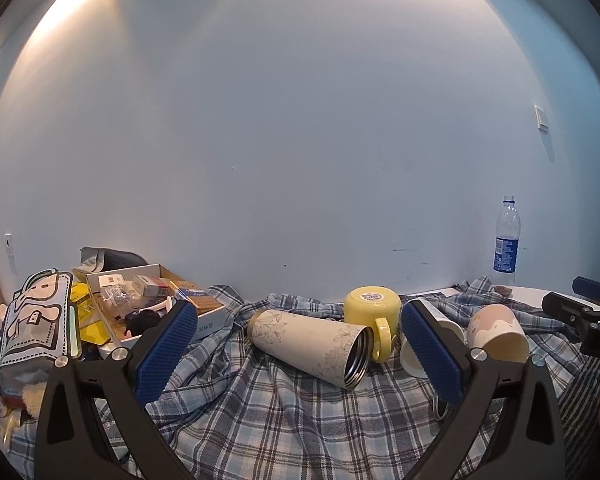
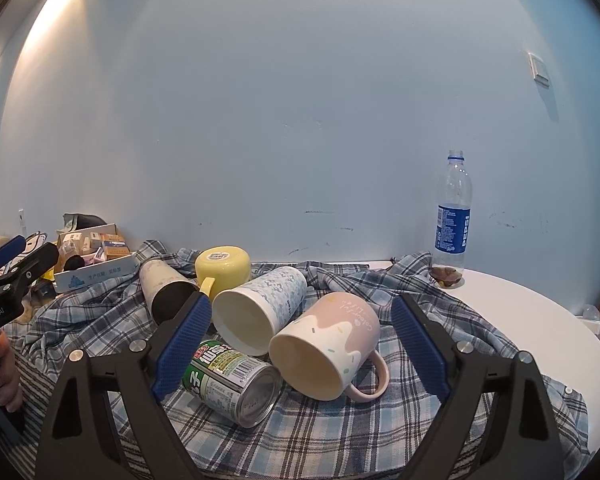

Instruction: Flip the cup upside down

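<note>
Both tools, left [image 1: 294,344] and right [image 2: 302,344], hover spread; next, the right must pinch the pink mug [image 2: 328,346].

From the left wrist we looked low across the plaid cloth [image 1: 284,412] toward the white wall [image 1: 300,140]; from the right wrist we faced the same wall, nearer the cups; both views shared the yellow mug [image 1: 373,307] and Pepsi bottle [image 2: 453,216].

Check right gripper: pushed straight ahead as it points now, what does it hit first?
Most likely the pink mug, lying on its side with its mouth toward the open right gripper. The green can lies just left of that line; depth is unclear.
</note>
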Tool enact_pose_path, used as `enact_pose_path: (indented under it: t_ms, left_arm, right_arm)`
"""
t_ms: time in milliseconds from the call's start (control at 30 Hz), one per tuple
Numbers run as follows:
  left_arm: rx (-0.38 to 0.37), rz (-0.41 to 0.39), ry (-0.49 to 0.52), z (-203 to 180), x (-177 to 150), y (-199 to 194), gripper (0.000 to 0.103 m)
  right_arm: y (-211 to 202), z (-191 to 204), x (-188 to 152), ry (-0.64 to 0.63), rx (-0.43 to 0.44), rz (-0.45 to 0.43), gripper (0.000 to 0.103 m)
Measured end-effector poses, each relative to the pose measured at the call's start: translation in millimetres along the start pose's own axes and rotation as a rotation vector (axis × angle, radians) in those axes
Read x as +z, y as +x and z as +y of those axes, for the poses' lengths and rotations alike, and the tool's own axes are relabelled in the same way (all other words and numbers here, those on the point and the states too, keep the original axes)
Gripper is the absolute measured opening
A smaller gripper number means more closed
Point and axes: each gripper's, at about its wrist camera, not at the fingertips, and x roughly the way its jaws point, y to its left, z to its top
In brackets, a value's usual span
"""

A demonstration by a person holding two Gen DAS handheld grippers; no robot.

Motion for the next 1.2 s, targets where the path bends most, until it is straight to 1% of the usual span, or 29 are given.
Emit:
enact_pose_path:
  t_ms: [367, 833, 1200]
  left_arm:
    - [-0.007, -0.001, -0.02, 1.4, -1.6, -0.7, 0.103]
    - [-0.005, -0.004, -0.007, 1.0, -2.3, -1.6, 0.103]
    - [-0.009, 0.011, 0.007, 1.6, -1.5, 0.0, 0.103]
  right_arm:
    - [0.5, 0.1, -0.8, 0.002, 0.0, 0.003, 0.091]
    - [0.7, -0.2, -0.2, 0.002, -0.001, 0.004, 0.092]
    - [2.9, 1.5, -1.9, 0.003, 0.006, 0.019, 0.093]
